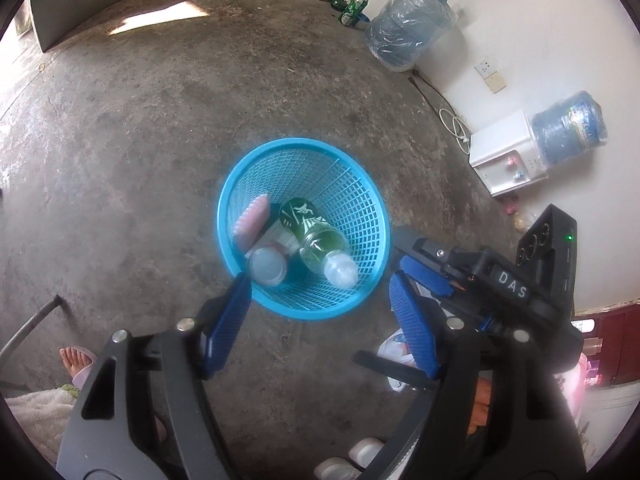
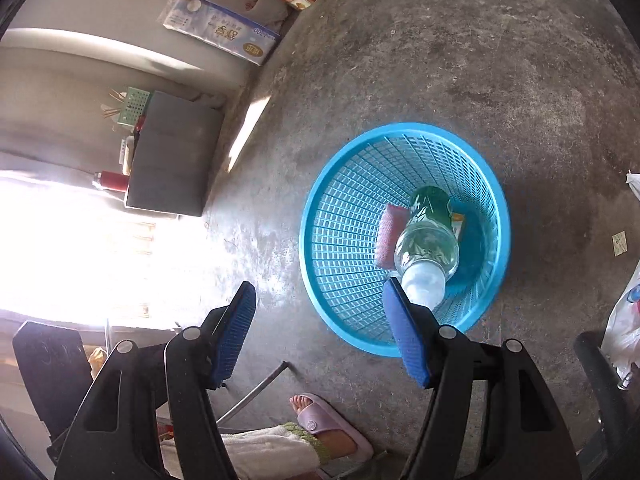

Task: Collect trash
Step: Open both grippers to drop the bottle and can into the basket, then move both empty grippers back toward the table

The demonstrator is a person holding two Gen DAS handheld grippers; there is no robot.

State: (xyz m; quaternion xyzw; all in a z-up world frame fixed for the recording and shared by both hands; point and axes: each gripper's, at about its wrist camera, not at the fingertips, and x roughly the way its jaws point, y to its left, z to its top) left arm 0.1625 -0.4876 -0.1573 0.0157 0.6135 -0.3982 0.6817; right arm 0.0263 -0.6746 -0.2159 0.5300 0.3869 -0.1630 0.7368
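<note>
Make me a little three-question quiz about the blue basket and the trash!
1. True or false: the green bottle lies inside the blue basket.
2. What colour is the sponge beside the bottle?
3. Pick one: the left hand-held gripper is (a) squeezing a bottle, (b) open and holding nothing, (c) squeezing the basket's rim.

Key: 1 true. 2 pink. 3 b.

A worn, stained grey concrete floor (image 1: 160, 140) meets a white plastered wall (image 1: 540, 40), where a white water dispenser (image 1: 506, 152) carrying a blue water jug (image 1: 568, 128) stands near a double wall socket (image 1: 490, 74). Harsh daylight (image 2: 60, 240) floods in beside a grey cabinet (image 2: 172, 160).
</note>
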